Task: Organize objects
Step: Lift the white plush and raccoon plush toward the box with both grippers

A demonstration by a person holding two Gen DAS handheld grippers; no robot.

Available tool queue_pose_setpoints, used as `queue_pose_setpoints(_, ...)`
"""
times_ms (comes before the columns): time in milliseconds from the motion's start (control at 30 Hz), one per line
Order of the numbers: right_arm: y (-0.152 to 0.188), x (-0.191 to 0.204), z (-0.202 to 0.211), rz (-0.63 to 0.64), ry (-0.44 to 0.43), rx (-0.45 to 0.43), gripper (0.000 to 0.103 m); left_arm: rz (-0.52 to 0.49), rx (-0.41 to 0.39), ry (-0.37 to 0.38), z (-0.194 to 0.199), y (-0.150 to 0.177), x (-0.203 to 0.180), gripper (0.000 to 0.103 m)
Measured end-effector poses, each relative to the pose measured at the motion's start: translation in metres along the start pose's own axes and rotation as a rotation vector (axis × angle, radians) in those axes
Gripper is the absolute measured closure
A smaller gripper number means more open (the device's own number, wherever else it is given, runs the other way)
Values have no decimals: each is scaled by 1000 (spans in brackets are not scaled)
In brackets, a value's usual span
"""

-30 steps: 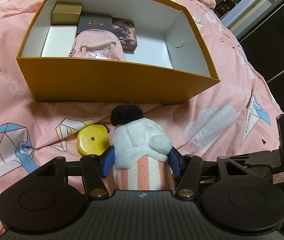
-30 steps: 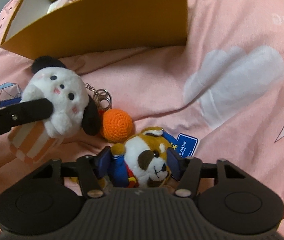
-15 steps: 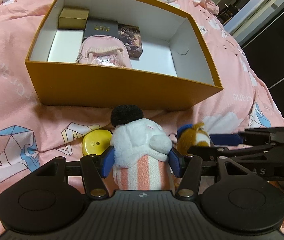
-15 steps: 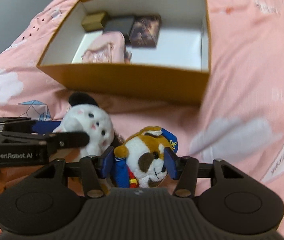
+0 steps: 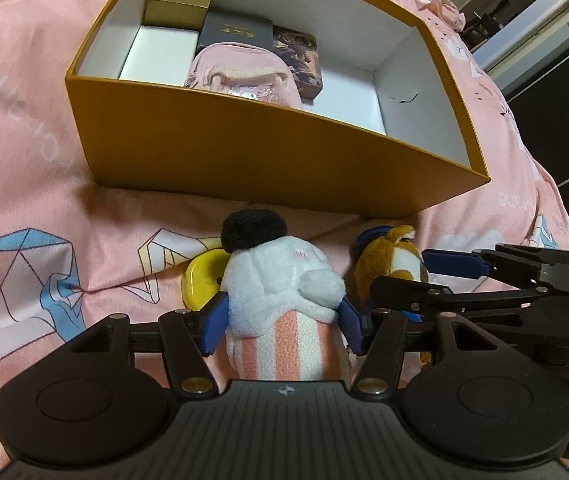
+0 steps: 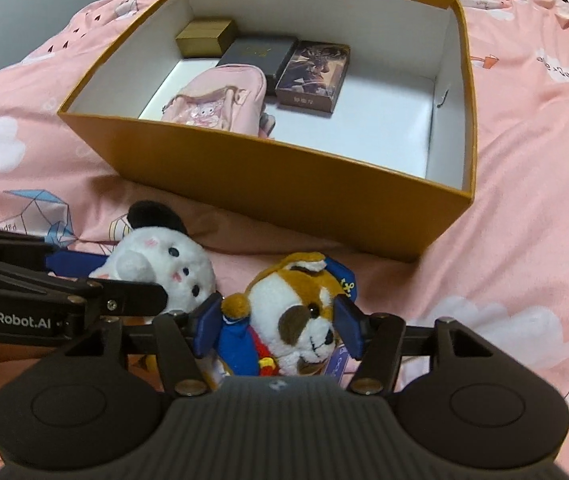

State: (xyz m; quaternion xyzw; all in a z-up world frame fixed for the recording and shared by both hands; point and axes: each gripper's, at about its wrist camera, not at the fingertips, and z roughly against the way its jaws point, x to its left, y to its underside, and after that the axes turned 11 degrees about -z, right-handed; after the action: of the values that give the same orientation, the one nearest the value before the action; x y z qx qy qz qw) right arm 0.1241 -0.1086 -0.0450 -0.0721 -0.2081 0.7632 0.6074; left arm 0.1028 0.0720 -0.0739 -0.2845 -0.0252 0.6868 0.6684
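My left gripper (image 5: 282,326) is shut on a white plush with a black ear and pink-striped body (image 5: 284,296), held just above the bed in front of the orange box (image 5: 244,160). My right gripper (image 6: 278,326) is shut on a brown-and-white dog plush in blue clothes (image 6: 296,308), side by side with the left one. The white plush also shows in the right wrist view (image 6: 164,264), and the dog plush in the left wrist view (image 5: 388,256). The box (image 6: 268,184) is open, with bare white floor on its right side.
Inside the box lie a pink mini backpack (image 6: 220,100), a gold box (image 6: 206,38), a black box (image 6: 260,58) and a dark patterned box (image 6: 312,76). A yellow disc (image 5: 202,284) lies on the pink bedsheet (image 5: 24,160) beside the white plush.
Both grippers have lifted their plush toys off the bed and moved towards the box. The right gripper has swung up, so the box interior now shows.
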Motion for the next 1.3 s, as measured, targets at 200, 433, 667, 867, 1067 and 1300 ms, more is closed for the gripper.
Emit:
queue_pose_setpoints(200,3,-6,14,-93,-20,-23,39,-54,-5,-51,5,0,-10,33)
queue_pose_setpoints(433,14,-7,32,-139,-15,-49,39,-120,-15,-26,24,-2,-13,34)
queue_pose_setpoints(667,26,-10,21,-164,-27,3,39,-98,21,-7,20,-2,-10,34)
queue_pose_setpoints(867,24,-18,6,-222,-47,34,37,-109,74,-20,7,-4,-14,36)
queue_pose_setpoints(1067,21,-23,-11,-239,-19,59,34,-128,118,-46,-5,-7,-18,39)
queue_pose_setpoints(1300,23,-32,-16,-267,-17,57,45,-121,107,-55,-3,-5,-21,47)
